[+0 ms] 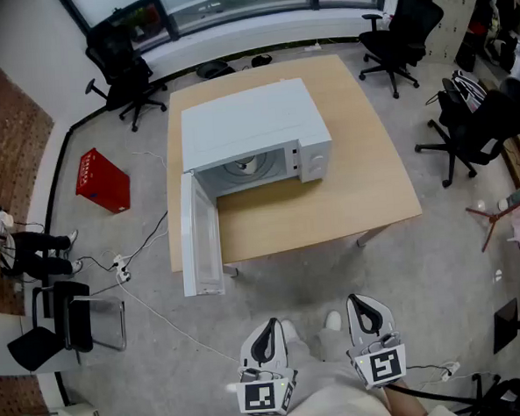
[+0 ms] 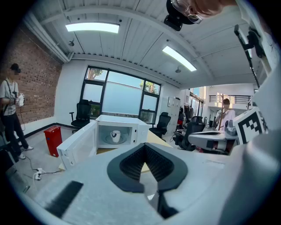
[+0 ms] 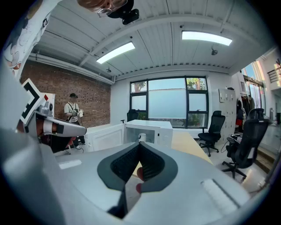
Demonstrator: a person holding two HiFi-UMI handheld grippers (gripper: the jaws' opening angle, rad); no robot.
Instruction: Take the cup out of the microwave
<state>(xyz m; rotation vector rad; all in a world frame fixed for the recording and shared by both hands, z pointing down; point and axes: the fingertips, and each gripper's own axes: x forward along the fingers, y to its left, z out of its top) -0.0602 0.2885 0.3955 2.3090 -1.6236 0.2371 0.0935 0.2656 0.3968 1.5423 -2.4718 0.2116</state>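
The white microwave (image 1: 246, 116) stands on the wooden table (image 1: 364, 187), its door (image 1: 200, 233) swung wide open toward the table's front left. A white cup (image 1: 249, 166) sits inside on the turntable. The left gripper view shows that cup (image 2: 115, 136) clearly, and the right gripper view shows it (image 3: 141, 137) just over the jaws. Both grippers hang low near the person's body, well short of the table. My left gripper (image 1: 267, 325) is shut and empty. My right gripper (image 1: 362, 302) has its tips together with nothing held.
A red box (image 1: 102, 180) and cables with a power strip (image 1: 121, 268) lie on the floor to the left. Black office chairs (image 1: 124, 66) (image 1: 399, 31) (image 1: 479, 123) ring the table. Another person (image 2: 11, 110) stands by the brick wall at left.
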